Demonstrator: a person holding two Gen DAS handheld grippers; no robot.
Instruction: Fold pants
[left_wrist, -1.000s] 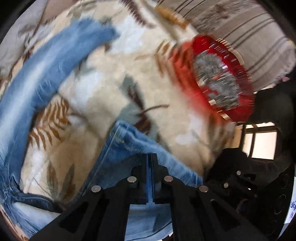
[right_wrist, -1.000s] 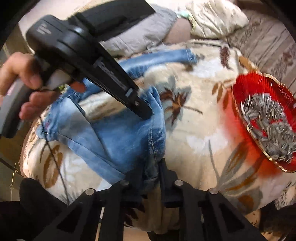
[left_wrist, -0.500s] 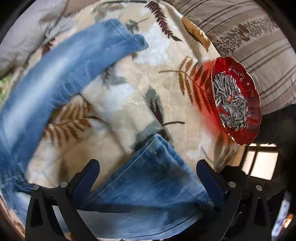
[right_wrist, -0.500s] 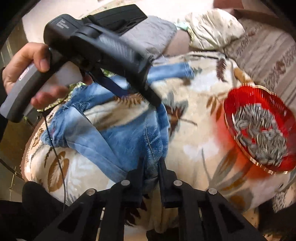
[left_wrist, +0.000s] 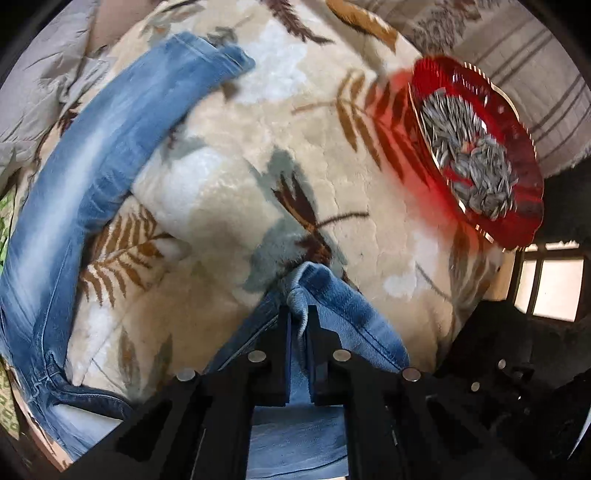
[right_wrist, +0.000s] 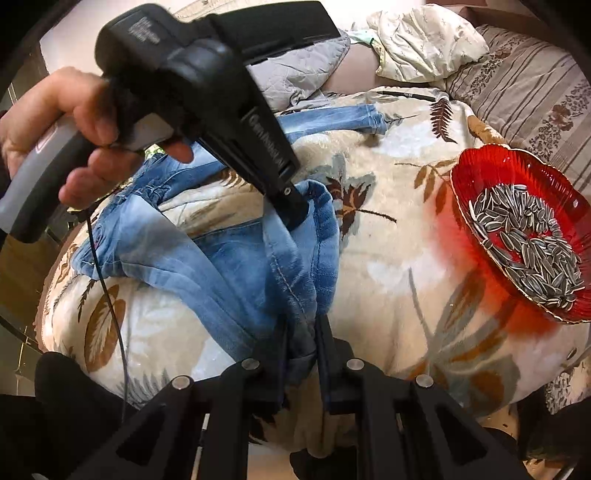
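Light blue jeans (left_wrist: 92, 155) lie on a cream leaf-print blanket (left_wrist: 229, 184), one leg curving away to the upper left. My left gripper (left_wrist: 298, 314) points straight down and is shut on a bunched hem of the other leg (left_wrist: 325, 284). From the right wrist view, the left gripper (right_wrist: 291, 214) pinches that same hem, held by a person's hand (right_wrist: 74, 122). Closer to the camera, my right gripper (right_wrist: 301, 325) is shut on a fold of the jeans (right_wrist: 221, 266) along the same edge.
A red glass bowl (right_wrist: 469, 177) of sunflower seeds sits on the blanket to the right; its rim (left_wrist: 517, 147) also shows in the left wrist view. Striped pillows (right_wrist: 535, 92) and a grey quilt (right_wrist: 295, 74) lie behind. The blanket's near edge drops off below my right gripper.
My left gripper opened wide over the jeans leg half a second ago and has now closed on its hem. The right gripper has kept its grip and stayed still.
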